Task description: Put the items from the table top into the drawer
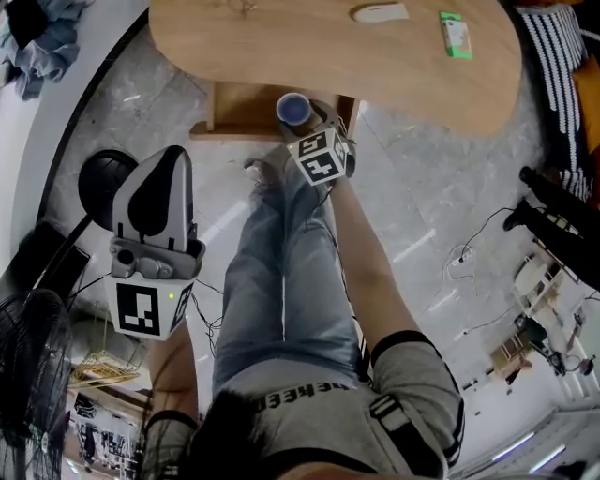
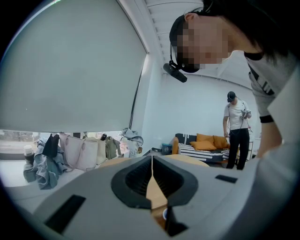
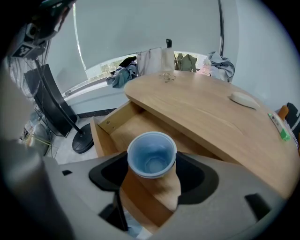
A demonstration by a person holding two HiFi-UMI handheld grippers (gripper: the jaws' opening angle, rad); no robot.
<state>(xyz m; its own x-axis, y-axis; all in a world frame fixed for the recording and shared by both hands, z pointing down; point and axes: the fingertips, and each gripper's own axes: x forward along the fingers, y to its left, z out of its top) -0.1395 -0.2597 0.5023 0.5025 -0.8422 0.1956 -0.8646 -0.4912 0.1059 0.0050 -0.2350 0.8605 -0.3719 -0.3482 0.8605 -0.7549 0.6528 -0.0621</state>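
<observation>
A pale blue plastic cup [image 3: 151,157] stands upright between the jaws of my right gripper [image 1: 314,127], which is shut on it. The cup [image 1: 293,109] hangs over the open wooden drawer [image 3: 117,124] under the near edge of the oval wooden table [image 1: 328,52]. On the table lie a white mouse-shaped item [image 1: 380,12], a green packet [image 1: 456,34] and a small metal thing [image 3: 166,77]. My left gripper [image 1: 161,155] is well off to the left, over the floor, shut with nothing in it; its jaws meet in a thin line in the left gripper view [image 2: 151,161].
A black round stand base [image 1: 105,178] sits on the floor left of the drawer [image 1: 234,112], with a fan [image 1: 28,375] nearer me. Cables trail over the marble floor [image 1: 469,253]. A striped sofa [image 1: 562,47] is at the right. Another person [image 2: 238,129] stands far off.
</observation>
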